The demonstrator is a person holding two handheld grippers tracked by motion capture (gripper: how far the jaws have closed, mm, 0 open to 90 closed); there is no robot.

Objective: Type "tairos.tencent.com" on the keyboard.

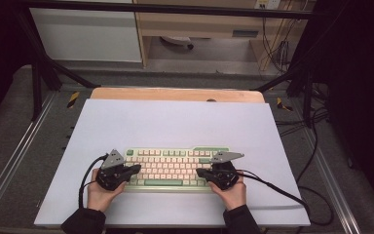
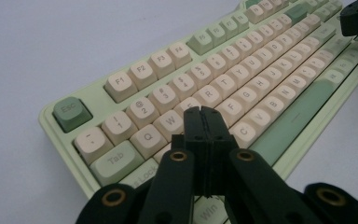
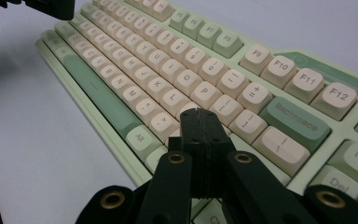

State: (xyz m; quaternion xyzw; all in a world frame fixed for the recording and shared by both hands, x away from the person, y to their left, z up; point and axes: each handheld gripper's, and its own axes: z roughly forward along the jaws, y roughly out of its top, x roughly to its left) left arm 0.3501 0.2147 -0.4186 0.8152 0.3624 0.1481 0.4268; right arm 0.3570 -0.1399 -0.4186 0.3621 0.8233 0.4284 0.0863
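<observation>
Nearest, at the bottom of the high view: two hands, each around a gripper, poised over the keyboard [image 1: 175, 168] in the lower middle of the frame on the white board [image 1: 175, 122]. Left gripper [image 2: 202, 111] closed tight, jaws pressed together with nothing between them, tip hovering over the left letter keys near the W and the row below; whether touching a key, impossible to tell. Right gripper [image 3: 198, 113] likewise shut and empty, tip above the keys right of L, below the P. Risks, judged from here: blunt joined jaws wider than a keycap's centre, so likely to catch two neighbouring keys at once if lowered off-centre; a slanted push liable to slide off a rounded cap; too hard a press apt to shove the keyboard across the smooth board. Farther off, toward the top: wooden table edge [image 1: 175, 93], then cables [image 1: 277, 48] on the floor, well clear of the work.
</observation>
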